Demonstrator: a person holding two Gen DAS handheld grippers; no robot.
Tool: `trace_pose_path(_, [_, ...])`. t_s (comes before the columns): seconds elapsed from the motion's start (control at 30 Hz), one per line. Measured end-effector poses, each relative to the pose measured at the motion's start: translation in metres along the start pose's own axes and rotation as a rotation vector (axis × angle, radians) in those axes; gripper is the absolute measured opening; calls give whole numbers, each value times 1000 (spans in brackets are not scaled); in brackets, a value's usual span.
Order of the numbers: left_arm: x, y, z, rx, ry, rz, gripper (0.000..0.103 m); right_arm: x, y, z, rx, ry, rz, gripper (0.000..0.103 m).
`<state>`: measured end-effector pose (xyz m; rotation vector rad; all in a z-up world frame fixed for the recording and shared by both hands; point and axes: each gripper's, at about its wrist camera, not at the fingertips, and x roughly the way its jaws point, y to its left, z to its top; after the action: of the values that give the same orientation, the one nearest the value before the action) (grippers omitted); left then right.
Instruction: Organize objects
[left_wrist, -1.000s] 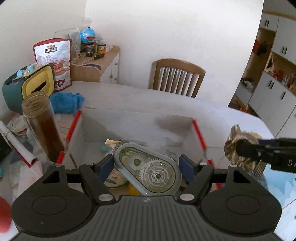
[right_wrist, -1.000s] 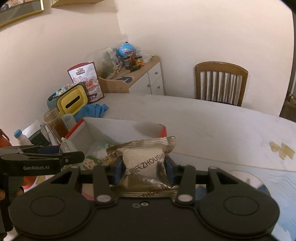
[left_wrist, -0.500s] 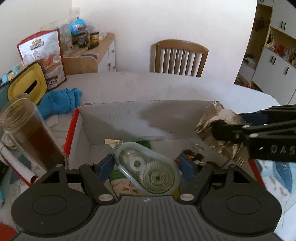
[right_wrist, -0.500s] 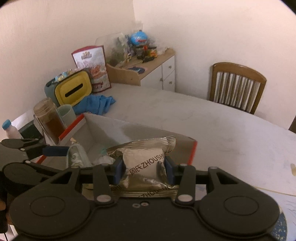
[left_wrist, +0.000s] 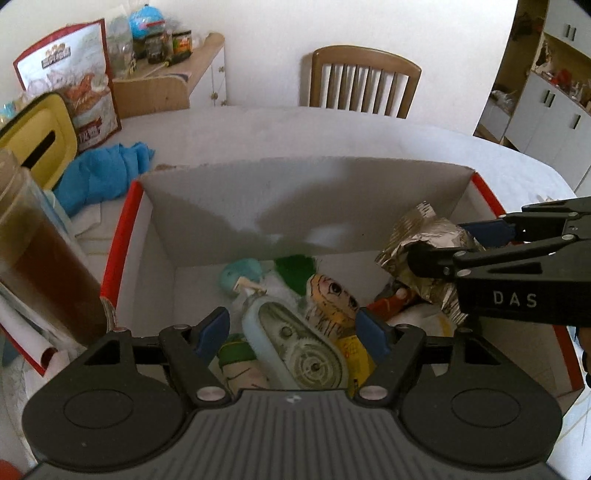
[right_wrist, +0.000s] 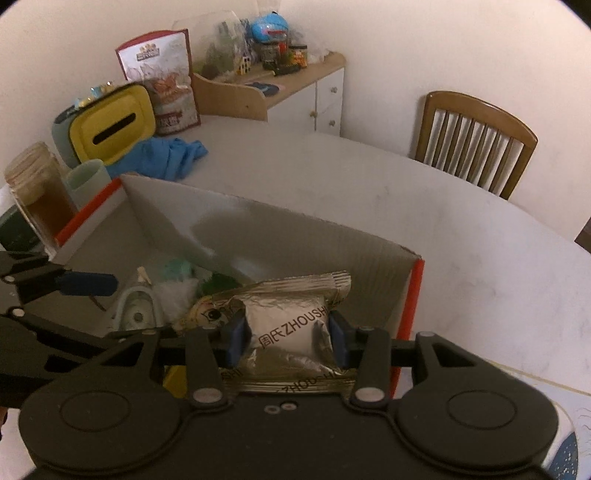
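On the table (left_wrist: 332, 140), at the far left, a jar (left_wrist: 40, 258) of brown liquid is seen just beside a red-edged cardboard box (left_wrist: 303, 206). Over the box's near side, the left gripper (left_wrist: 293, 328) is spread apart, and a correction tape dispenser (left_wrist: 291, 343) lies between its pads, though contact cannot be told. Further right, a silver snack packet (right_wrist: 288, 332) is clamped by the right gripper (right_wrist: 286, 332) above the box's right side.
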<state>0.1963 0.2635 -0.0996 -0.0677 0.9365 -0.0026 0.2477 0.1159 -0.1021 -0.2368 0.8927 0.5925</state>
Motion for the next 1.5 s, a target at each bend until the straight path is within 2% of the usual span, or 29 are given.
trace_pose_path(0.23, [-1,2,1,-13,-3,-17,76,-2,-2,1,5,2,8,51])
trace_pose_path(0.3, [-2,3,1,-23,-10,-20,76,-6,-4,0,14,-6,16,58])
trace_pose_path(0.37, [-5,3,0,-33,-16,-23,76,-12,-6,-1,20,-21,17,61])
trace_pose_path(0.77, [-41,-3,0,-63,-97,-45,76,-56,-8,-11,32,-74,56,62])
trace_pose_path(1.03, [-75,-20,-2,-38,-154,-29,76,-97,-6,-25,25,-146,85,63])
trace_pose_path(1.1, [-86,-25,-4,-26,-178,-27,76,-108,-8,-30,21,-171,86,70])
trace_pose_path(1.2, [-100,-33,-6,-15,-204,-21,76,-122,-9,-37,13,-204,84,72])
trace_pose_path(1.23, [-104,-35,-7,-12,-211,-21,76,-126,-10,-39,15,-213,88,72])
trace_pose_path(1.3, [-111,-38,-9,-9,-224,-23,84,-134,-12,-43,21,-228,92,73])
trace_pose_path(1.5, [-125,-46,-16,8,-258,-7,87,-151,-17,-55,38,-266,109,79])
